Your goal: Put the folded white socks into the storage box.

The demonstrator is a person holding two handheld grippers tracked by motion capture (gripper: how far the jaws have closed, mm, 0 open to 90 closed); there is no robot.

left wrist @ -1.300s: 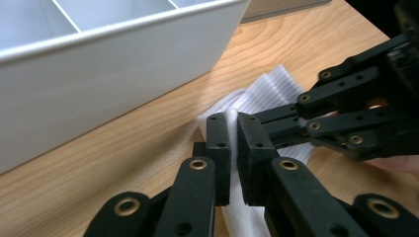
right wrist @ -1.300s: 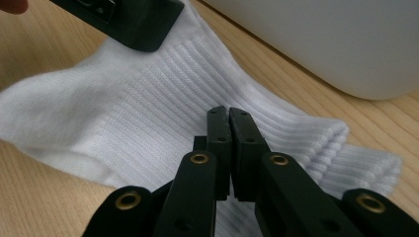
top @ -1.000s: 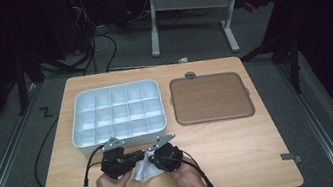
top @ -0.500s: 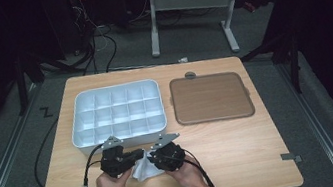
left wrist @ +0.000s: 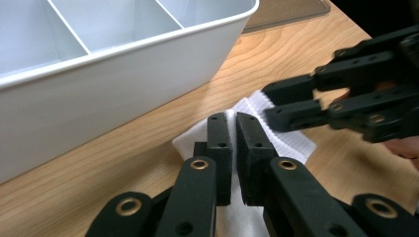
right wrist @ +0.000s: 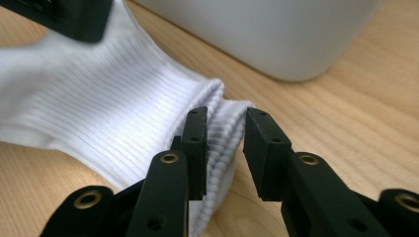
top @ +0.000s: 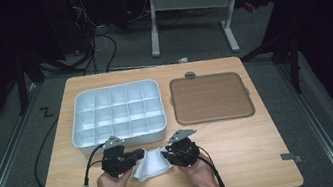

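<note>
Both hands low at near table edge, facing inward. Left gripper [left wrist: 232, 129] clamped on white ribbed fabric sock [top: 151, 163] lying before white compartment tray [top: 121, 137]. Right gripper [right wrist: 225, 129] jaws just been opening, sock cuff between them.

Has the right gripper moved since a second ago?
Yes: the right gripper has slid rightward, away from the white tray, its jaws just opening around the sock.

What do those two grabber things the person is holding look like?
Each one is black. The left gripper and the right gripper both carry a grey three-cornered plate on top and trail a black cable back past the person's hands. Up close, each has two flat black jaws on jointed black arms, pinned with brass-coloured rivets. No sleeves show on the forearms.
</note>
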